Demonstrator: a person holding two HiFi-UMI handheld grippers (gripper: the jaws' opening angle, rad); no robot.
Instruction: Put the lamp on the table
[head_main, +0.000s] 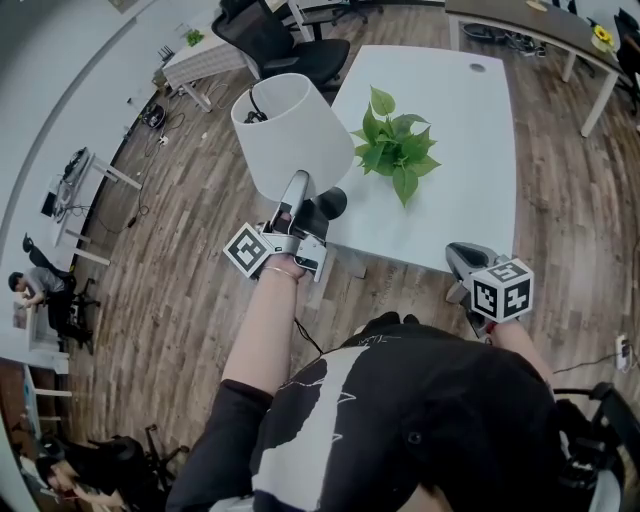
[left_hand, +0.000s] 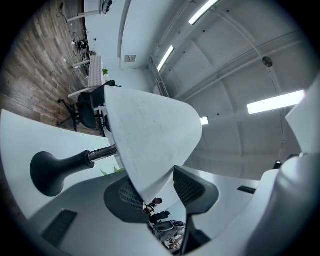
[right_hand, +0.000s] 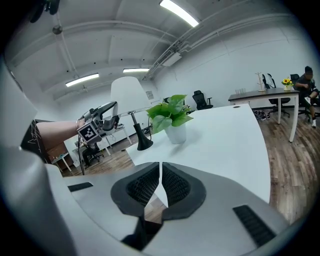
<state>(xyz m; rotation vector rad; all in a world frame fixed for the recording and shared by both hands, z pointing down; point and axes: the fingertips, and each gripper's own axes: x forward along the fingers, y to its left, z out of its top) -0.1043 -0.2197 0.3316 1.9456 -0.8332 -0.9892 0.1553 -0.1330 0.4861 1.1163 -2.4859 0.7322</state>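
Nearest me on the right, my right gripper (head_main: 458, 262) hangs just off the near edge of the table (head_main: 450, 110). Its jaws are closed together on nothing, and it is well apart from the lamp (head_main: 288, 135).

On the left, my left gripper (head_main: 297, 190) points up and away at the lamp, so this is the nearer hand and the one that matters. Its jaws stand partly apart with the lower rim of the white shade (left_hand: 150, 135) between them. The rim lies against one pad (left_hand: 122, 197) and the other has a clear gap to it, so I read this as no grip. The shade is straight ahead of the jaws.

Just beyond and to the right of that gripper, the black base (head_main: 333, 203) sits on the table's near left corner, close to the edge. From the right gripper view it looks planted there. The lamp's long axis runs from the base up the thin stem (left_hand: 102, 154) into the shade, near upright and perhaps leaning a little left; I cannot be sure.

I judge the placing all but done. The coming move is to draw the left gripper back toward me along its own line without dragging the rim sideways, since a lamp so near the corner could tip. Farther in, the potted plant (head_main: 395, 150) stands clear.
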